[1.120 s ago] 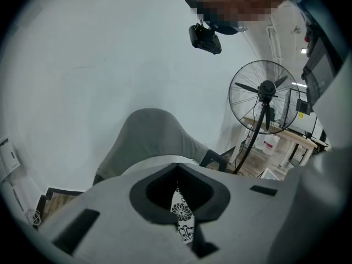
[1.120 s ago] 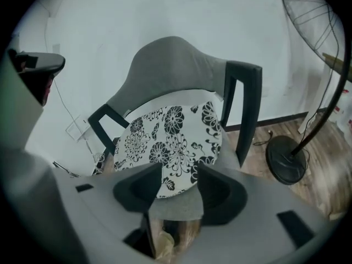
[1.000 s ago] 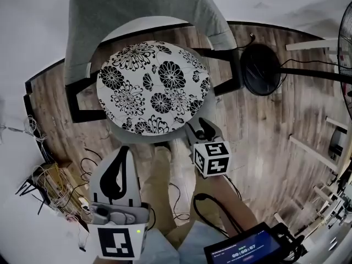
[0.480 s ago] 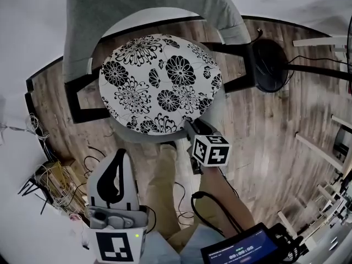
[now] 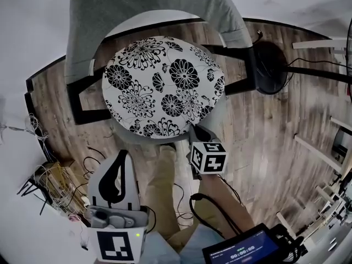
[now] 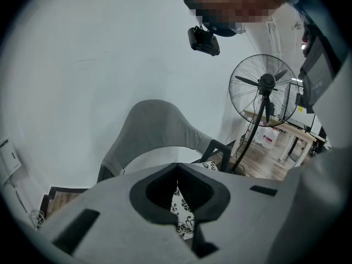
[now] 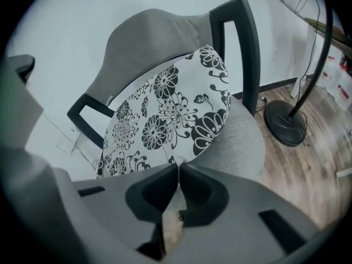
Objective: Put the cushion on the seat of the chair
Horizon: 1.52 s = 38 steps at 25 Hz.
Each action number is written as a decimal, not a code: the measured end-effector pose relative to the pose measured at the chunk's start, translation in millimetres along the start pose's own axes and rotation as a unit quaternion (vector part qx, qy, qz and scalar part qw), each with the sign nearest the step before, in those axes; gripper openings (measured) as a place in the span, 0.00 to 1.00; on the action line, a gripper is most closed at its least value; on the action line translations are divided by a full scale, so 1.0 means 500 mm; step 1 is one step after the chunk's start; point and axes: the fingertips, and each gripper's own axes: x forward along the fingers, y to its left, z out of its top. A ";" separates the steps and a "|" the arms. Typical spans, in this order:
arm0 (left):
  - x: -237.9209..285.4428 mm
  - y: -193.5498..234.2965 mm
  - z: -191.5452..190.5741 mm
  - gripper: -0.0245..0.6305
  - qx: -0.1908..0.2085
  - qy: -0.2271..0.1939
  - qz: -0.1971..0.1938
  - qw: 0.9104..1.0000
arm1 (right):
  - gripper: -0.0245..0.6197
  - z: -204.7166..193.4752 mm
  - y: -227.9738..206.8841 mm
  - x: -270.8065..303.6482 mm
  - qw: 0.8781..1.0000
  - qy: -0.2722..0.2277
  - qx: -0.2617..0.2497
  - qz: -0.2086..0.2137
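Black-and-white floral fabric is being spread over most of the grey chair [image 5: 137, 15]. The cushion [image 5: 162, 89] is already lying on the seat [image 7: 239, 142], with a strip of bare seat being left at the near right side. In the right gripper view its far rim seems to be propped a little against the backrest, so it is probably not being laid quite flat.

The right gripper [image 7: 179, 168] is being held clenched right at the cushion's near hem, and the hem is apparently being nipped between its jaws. The left gripper [image 6: 177, 172] is being kept low and well back, jaws pressed together on nothing. Only a sliver of the pattern is being seen through the gap behind its tips.

The step in hand is being judged as the last one – settling the cushion. A short, gentle pull or nudge by the hem is being called for, so that the disc is centred and flattened, and then a release.

As for containers, none is being used. Pale jugs [image 6: 268, 138] are being glimpsed beyond the fan [image 6: 267, 84] – their contents cannot be told.
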 end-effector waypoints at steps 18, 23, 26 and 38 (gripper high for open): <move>-0.011 -0.045 0.013 0.05 0.003 -0.004 -0.004 1.000 | 0.07 -0.103 -0.005 -0.032 0.999 0.034 0.036 0.014; -0.012 -0.051 0.016 0.05 0.003 -0.008 -0.002 1.000 | 0.10 -0.105 -0.006 -0.029 0.998 0.033 0.043 0.016; -0.017 -0.058 0.022 0.05 0.005 -0.013 -0.001 1.000 | 0.22 -0.106 -0.012 -0.039 0.998 0.034 0.045 0.022; -0.107 -0.139 0.161 0.05 0.001 -0.080 0.043 0.996 | 0.22 0.035 0.029 -0.249 0.997 -0.028 -0.043 0.055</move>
